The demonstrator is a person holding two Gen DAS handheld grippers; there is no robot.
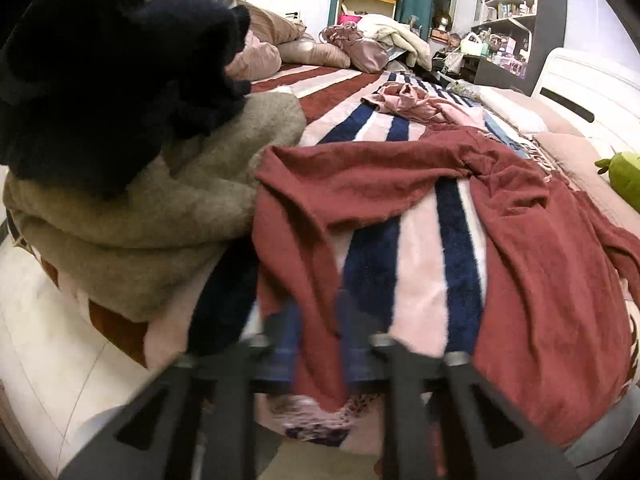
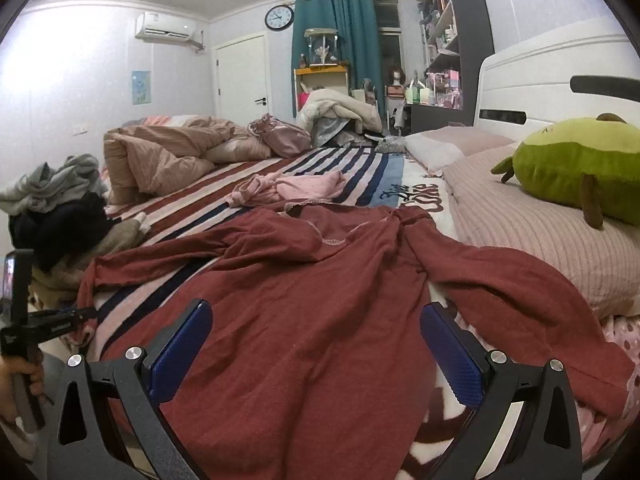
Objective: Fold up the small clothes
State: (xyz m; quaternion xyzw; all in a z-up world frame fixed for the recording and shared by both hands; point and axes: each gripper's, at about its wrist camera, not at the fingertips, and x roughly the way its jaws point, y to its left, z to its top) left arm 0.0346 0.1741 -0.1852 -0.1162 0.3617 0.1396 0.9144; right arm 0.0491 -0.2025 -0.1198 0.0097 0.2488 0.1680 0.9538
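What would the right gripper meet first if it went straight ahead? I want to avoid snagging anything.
Most likely the dark red garment: the open right gripper points across its spread body on the striped blanket. Depth is unclear, though.

A dark red garment [image 1: 400, 216] lay spread on a striped blanket [image 1: 416, 288]. The left gripper [image 1: 318, 320], blurred, pinched its near edge. A pile of folded clothes [image 1: 132, 184] sat just left.
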